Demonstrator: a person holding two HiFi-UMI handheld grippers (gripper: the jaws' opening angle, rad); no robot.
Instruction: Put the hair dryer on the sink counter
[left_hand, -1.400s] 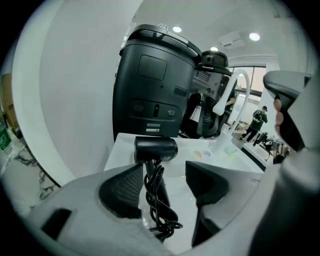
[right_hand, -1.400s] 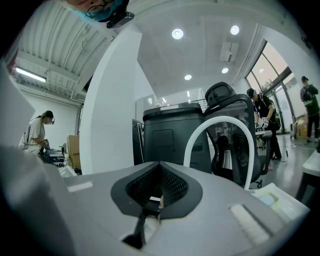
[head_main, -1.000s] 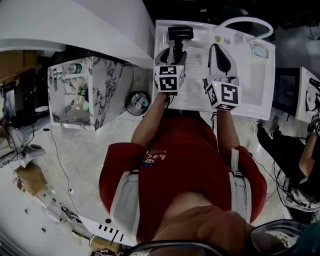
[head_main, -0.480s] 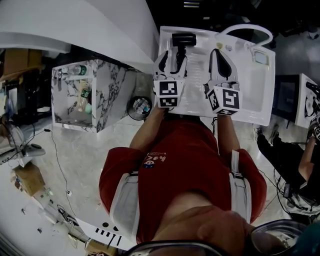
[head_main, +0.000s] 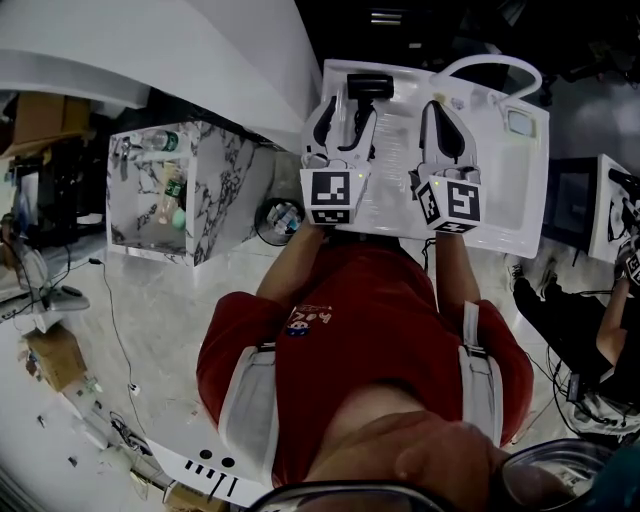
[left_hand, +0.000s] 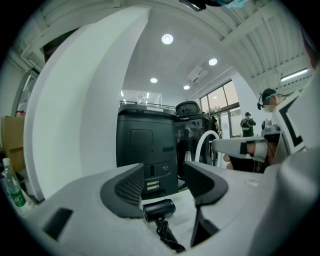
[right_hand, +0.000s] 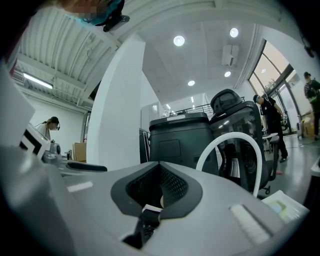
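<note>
Dryer: black hair dryer (head_main: 368, 84), barrel crosswise, handle toward person, at far edge of white sink counter (head_main: 505, 190).
Left gripper (head_main: 345, 112): jaws spread, just narrowed slightly, pinching nothing; dryer beyond tips.

The hair dryer (head_main: 368, 85) is black, the sink counter (head_main: 500, 185) white, the shirt (head_main: 380, 300) red, the cabinet (head_main: 225, 165) grey-veined marble.

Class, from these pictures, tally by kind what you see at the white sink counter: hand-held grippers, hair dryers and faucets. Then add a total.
Hand-held grippers with marker cubes: 2 (left gripper, fingers apart; right gripper, fingers together)
Black hair dryer: 1
White arched faucet: 1
Total: 4
</note>
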